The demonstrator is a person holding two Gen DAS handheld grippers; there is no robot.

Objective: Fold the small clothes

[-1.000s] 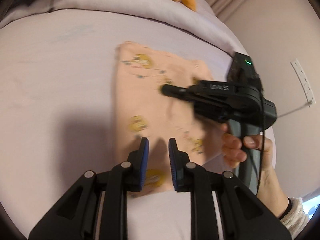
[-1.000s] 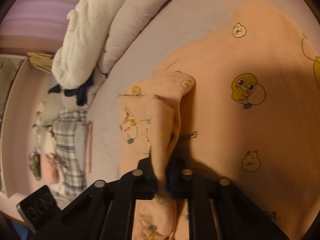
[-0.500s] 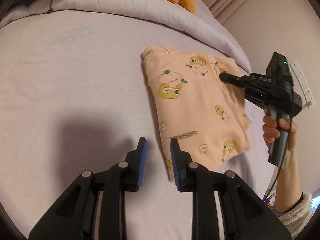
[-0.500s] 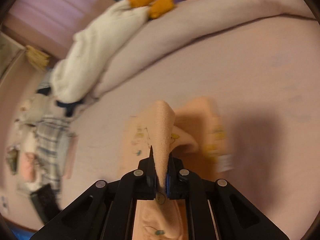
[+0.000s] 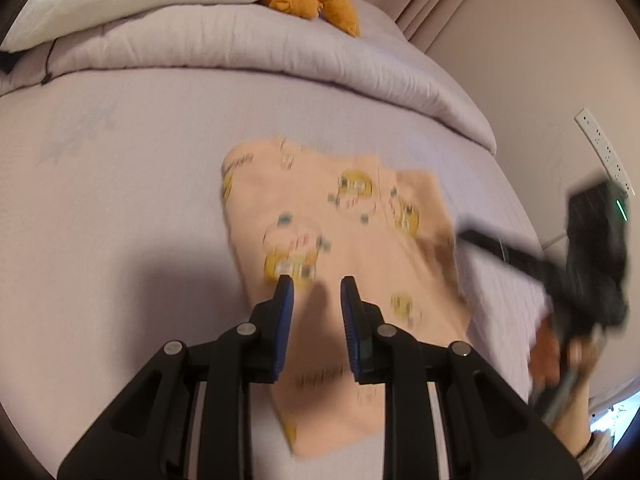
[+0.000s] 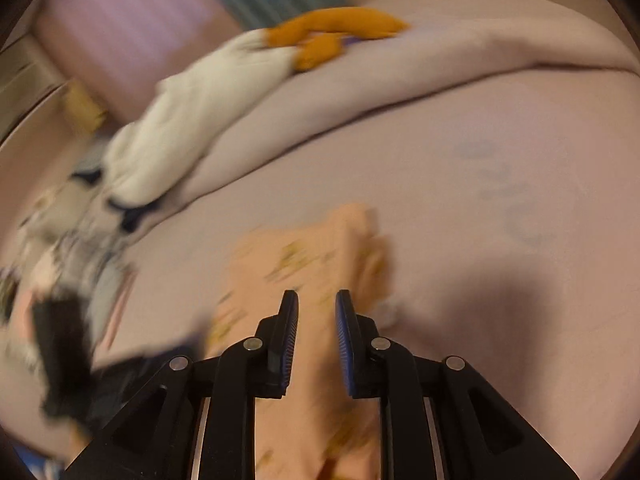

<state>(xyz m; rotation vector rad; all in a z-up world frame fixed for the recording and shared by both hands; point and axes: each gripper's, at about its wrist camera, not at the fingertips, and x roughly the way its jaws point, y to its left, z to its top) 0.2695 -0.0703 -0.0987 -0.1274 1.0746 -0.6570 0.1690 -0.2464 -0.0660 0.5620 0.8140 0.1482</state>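
- Peach garment (image 5: 344,264) with the yellow duck print lies folded into a rough rectangle on the lilac bedsheet (image 5: 120,184), in the middle of the bed, nearer than the rolled duvet (image 5: 248,52) at the far side.
- Left gripper (image 5: 316,296) hangs over the near half of the cloth, its blue pads a narrow gap apart and holding nothing; cloth shows through the gap.
- Right gripper (image 6: 317,308) is letting go: its jaws are opening, with no fabric pinched between them, and the cloth lies below.
- Judging by the lie of it, the right edge looks rumpled, so the next move should probably smooth it before another fold.
- Pinch only the top layer at a corner, and lift low to keep the stack square.
- Motion blur hides the finer creases.
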